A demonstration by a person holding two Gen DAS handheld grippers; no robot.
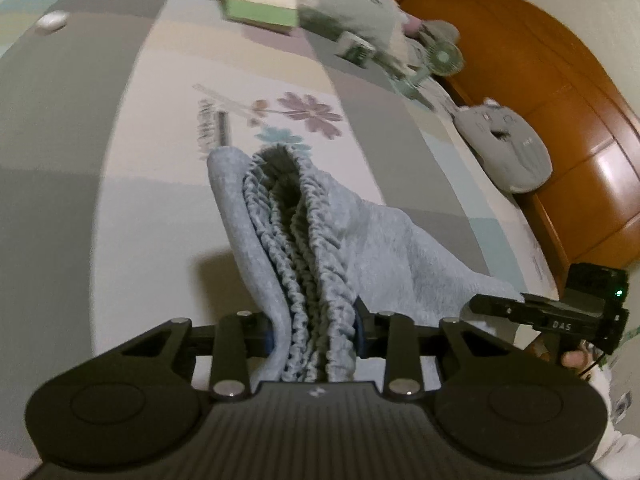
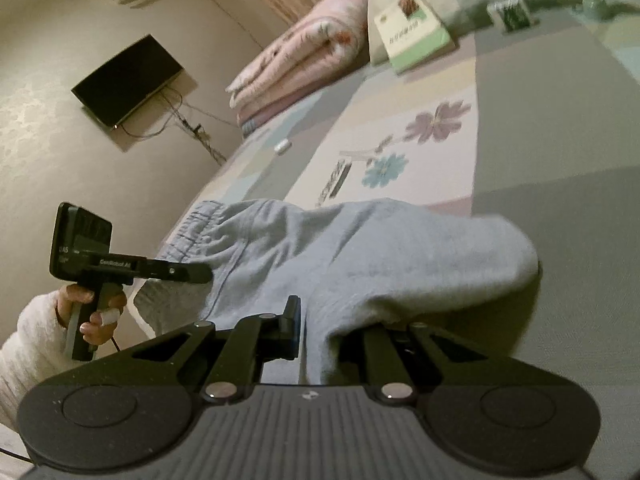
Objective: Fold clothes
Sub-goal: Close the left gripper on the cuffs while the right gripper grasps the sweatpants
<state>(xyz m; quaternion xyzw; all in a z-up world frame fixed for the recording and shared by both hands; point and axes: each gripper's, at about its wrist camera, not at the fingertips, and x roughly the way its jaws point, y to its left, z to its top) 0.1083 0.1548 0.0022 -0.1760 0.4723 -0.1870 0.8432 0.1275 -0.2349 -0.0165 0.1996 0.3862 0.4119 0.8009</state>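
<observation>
A pale blue-grey pair of sweat shorts with a gathered elastic waistband hangs lifted above the patterned bedspread. My left gripper is shut on the bunched waistband, whose folds fill the gap between its fingers. In the right wrist view the shorts drape in front of my right gripper, which is shut on a fold of the fabric; its right finger is hidden under the cloth. Each gripper shows in the other's view: the right gripper at the cloth's right edge, the left gripper at the waistband end, held by a hand.
A green-and-white box and a folded pink quilt lie at the far end of the bed. A grey plush cat and a small fan sit by the wooden headboard. A dark screen hangs on the wall.
</observation>
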